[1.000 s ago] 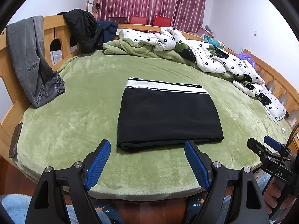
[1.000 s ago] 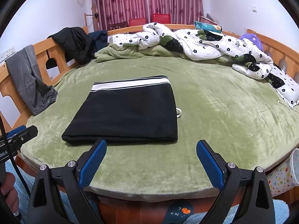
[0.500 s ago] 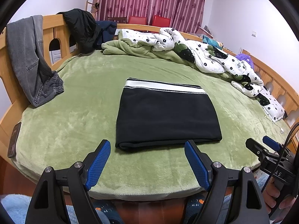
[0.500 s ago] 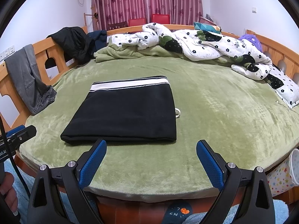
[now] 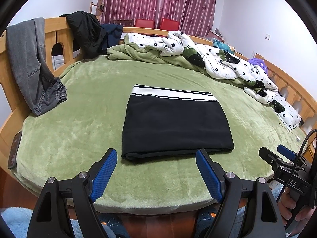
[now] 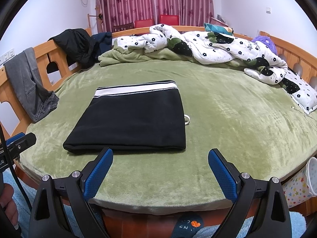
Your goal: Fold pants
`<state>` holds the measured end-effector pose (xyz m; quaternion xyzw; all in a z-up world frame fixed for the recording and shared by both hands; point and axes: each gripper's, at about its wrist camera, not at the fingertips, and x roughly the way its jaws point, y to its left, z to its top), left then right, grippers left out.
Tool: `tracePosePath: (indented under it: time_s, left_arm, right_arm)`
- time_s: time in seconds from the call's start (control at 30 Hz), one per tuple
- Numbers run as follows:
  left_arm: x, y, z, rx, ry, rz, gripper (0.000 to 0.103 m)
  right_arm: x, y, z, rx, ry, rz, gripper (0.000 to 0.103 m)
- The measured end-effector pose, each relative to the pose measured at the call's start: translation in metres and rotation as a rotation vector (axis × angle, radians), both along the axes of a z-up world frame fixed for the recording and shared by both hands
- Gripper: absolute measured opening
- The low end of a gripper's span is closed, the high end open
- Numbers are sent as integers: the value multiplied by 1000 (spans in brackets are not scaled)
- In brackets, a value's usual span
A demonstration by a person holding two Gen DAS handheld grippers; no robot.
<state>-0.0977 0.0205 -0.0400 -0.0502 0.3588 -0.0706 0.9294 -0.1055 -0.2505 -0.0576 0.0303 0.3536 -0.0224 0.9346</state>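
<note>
The black pants [image 5: 176,125] lie folded into a flat rectangle on the green bed cover [image 5: 79,119], white striped waistband at the far edge. They also show in the right wrist view [image 6: 136,119], with a white drawstring loop [image 6: 187,119] poking out at their right side. My left gripper [image 5: 156,168] is open and empty, hovering at the bed's near edge just short of the fold. My right gripper [image 6: 160,168] is open and empty, also at the near edge, to the right of the pants. Each gripper shows at the edge of the other's view.
Grey jeans [image 5: 31,65] and a black jacket [image 5: 87,33] hang on the wooden bed rail [image 5: 53,23] at left. A crumpled flowered quilt [image 5: 218,59] lies along the back and right. A phone [image 5: 14,150] rests at the left edge. A star-patterned bin [image 6: 301,182] stands beside the bed.
Both grippers have drifted slightly; the pants sit marginally further left in both views. Nothing was gripped or released.
</note>
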Motion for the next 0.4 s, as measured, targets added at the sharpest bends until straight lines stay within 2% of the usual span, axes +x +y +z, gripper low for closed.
tracePosePath:
  time_s: [0.4]
  left_arm:
    - [2,2,5,4,-6,0,80]
  right_arm:
    - [3,-7,-4,-5,8,-7,96]
